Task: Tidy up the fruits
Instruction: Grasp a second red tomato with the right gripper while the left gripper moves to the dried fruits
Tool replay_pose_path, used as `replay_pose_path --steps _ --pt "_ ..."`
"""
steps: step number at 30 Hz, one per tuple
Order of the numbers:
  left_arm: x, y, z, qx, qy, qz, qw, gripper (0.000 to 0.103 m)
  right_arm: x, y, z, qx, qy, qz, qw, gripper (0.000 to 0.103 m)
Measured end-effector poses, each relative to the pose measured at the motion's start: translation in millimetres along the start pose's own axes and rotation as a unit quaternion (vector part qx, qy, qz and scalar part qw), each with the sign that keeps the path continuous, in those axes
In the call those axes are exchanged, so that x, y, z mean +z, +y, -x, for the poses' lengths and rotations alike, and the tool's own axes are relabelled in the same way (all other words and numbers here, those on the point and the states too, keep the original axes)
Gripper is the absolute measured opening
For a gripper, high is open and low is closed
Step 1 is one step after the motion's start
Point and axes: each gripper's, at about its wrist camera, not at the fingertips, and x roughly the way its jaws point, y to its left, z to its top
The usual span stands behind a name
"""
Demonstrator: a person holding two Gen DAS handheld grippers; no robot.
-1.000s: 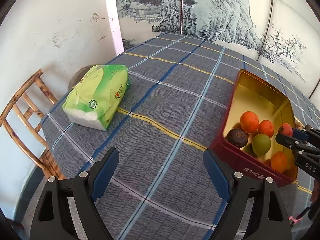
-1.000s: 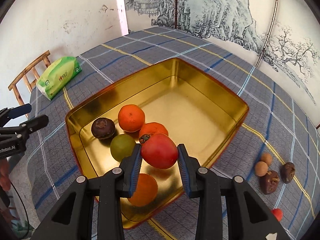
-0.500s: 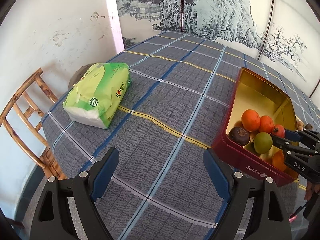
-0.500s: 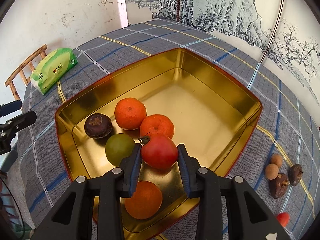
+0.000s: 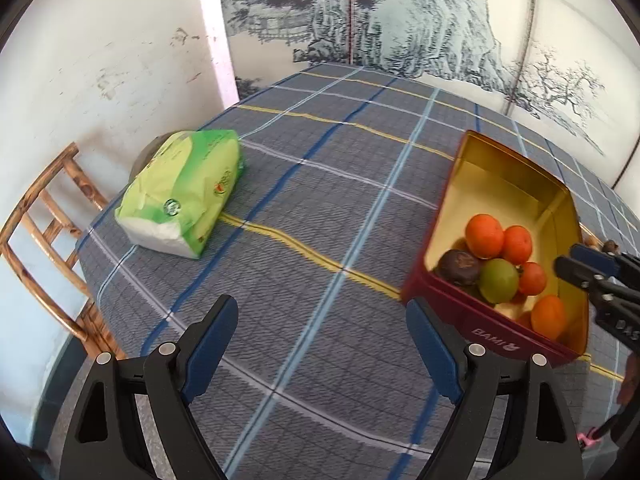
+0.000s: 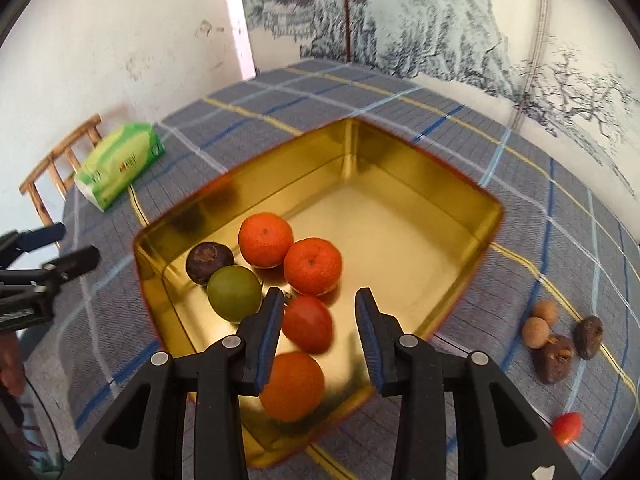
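Right tongs (image 6: 318, 320) just opened up, dropping the red fruit (image 6: 307, 323) into the gold tin (image 6: 420, 184) beside the green one (image 6: 234, 293). Left tongs (image 5: 320, 340) hang wide open and empty over the table (image 5: 320, 200) beside the tin.

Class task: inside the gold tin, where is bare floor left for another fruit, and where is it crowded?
The tin's far half is bare, from the two oranges to the far walls. The near left corner is packed: dark fruit, green fruit, red fruit and a third orange. The right gripper hangs open there.
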Motion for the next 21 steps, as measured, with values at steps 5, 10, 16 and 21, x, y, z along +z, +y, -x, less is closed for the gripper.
replay_pose_path --steps 5,10,16,21 --pt "1 -16 7 -0.009 -0.008 -0.016 0.9998 0.086 -18 -30 30 -0.018 -0.027 -0.031 0.999 0.037" --pt "5 -33 15 -0.022 -0.015 -0.031 0.9992 0.086 -52 -86 55 -0.066 -0.029 -0.073 0.995 0.041" --pt "8 -65 24 -0.036 -0.02 -0.065 0.997 0.086 -95 -149 63 -0.105 -0.001 -0.119 0.987 0.044" --pt "13 -102 30 -0.064 -0.016 -0.094 0.9933 0.086 -115 -176 61 -0.098 -0.001 -0.15 0.984 0.046"
